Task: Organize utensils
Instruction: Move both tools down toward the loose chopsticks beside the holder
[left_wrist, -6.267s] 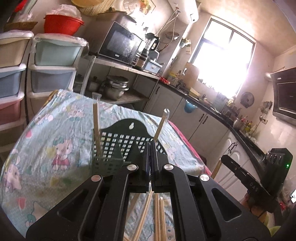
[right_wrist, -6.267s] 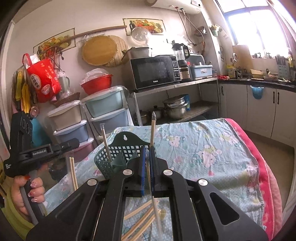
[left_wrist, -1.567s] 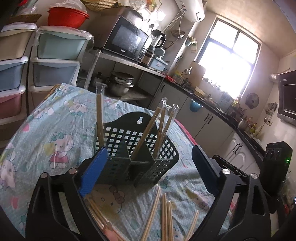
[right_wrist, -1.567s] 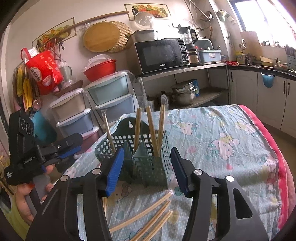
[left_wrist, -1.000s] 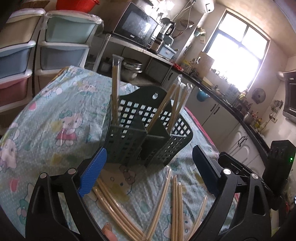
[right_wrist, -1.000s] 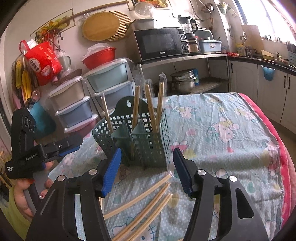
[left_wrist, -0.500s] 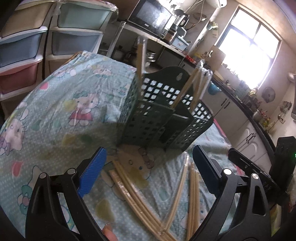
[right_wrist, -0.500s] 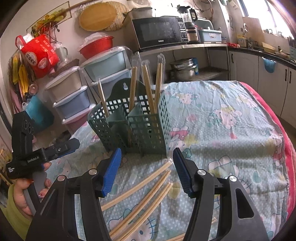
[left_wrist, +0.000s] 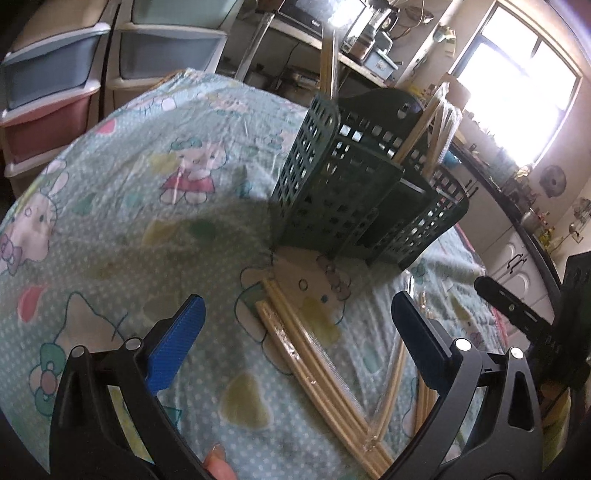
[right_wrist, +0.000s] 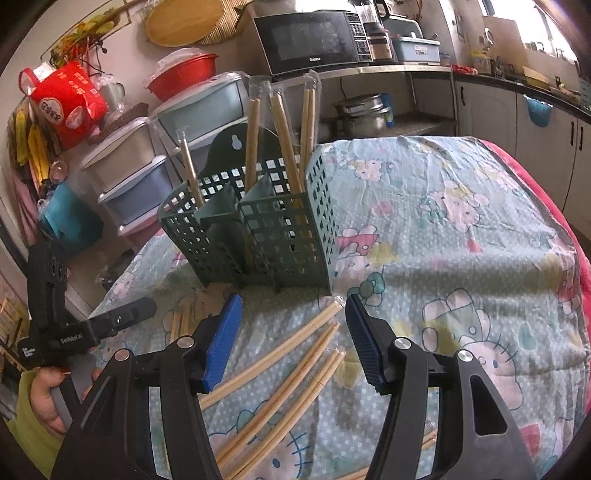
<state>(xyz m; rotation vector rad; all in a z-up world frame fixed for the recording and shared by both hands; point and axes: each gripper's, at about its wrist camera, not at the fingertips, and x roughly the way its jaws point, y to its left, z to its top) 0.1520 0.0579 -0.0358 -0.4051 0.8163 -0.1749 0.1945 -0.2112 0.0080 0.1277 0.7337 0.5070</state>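
A dark green mesh utensil basket (left_wrist: 354, 192) (right_wrist: 266, 229) stands on the patterned tablecloth, with several wrapped chopsticks (right_wrist: 284, 147) upright in its compartments. More wrapped chopsticks (left_wrist: 314, 354) (right_wrist: 295, 354) lie loose on the cloth in front of it. My left gripper (left_wrist: 295, 325) hangs over the loose chopsticks, its jaws opening wide with nothing pressed between the pads. My right gripper (right_wrist: 293, 332) is open above another bundle, nothing held. The left gripper (right_wrist: 122, 317) also shows at the left edge of the right wrist view, in a hand.
Stacked plastic drawers (right_wrist: 147, 166) stand behind the table, with a microwave (right_wrist: 306, 37) on a shelf. Kitchen cabinets (right_wrist: 517, 110) run along the right. The table's red edge (right_wrist: 554, 206) drops off at the right.
Both grippers have sunk toward the loose chopsticks and tilted down. The left jaws have spread a little wider. The basket looms larger in both views.
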